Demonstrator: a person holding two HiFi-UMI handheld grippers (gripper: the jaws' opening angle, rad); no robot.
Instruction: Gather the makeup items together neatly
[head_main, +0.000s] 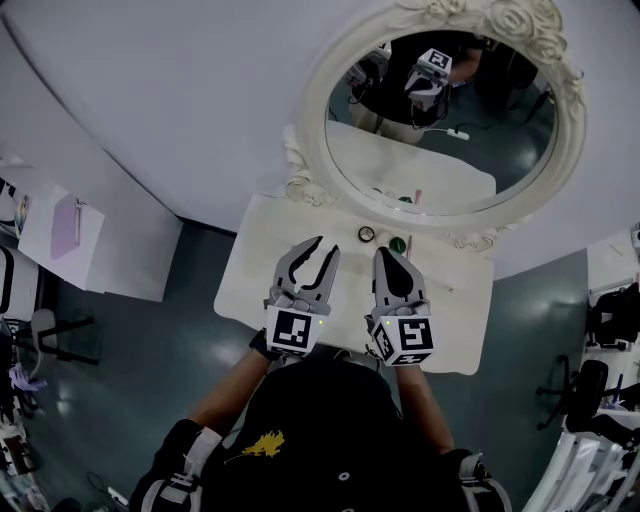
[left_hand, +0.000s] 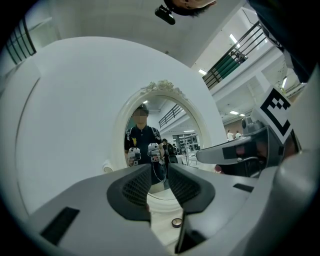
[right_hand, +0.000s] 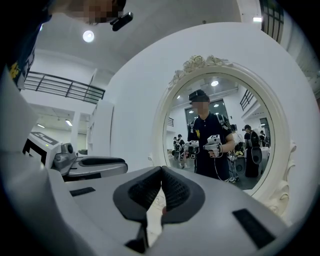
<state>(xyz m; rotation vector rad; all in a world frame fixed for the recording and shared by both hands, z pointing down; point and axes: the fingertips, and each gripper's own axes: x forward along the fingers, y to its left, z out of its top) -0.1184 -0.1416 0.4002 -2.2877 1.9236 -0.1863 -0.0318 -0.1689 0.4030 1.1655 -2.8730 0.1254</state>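
On the white vanity table (head_main: 252, 285), just below the oval mirror (head_main: 440, 120), lie a small dark ring-shaped jar (head_main: 366, 234) and a round green item (head_main: 397, 244). The jar also shows low between the jaws in the left gripper view (left_hand: 176, 222). My left gripper (head_main: 318, 247) hovers over the table's middle, short of the jar, open with nothing between its pads (left_hand: 137, 192). My right gripper (head_main: 392, 254) sits beside it, just short of the green item, its pads (right_hand: 175, 192) pressed together with nothing visibly held. Both point level at the mirror.
The mirror's ornate white frame (head_main: 310, 185) stands right behind the items and rises against the white wall. The table's front edge is close to the person's body. The mirror reflects the person holding both grippers. Dark floor lies on either side of the table.
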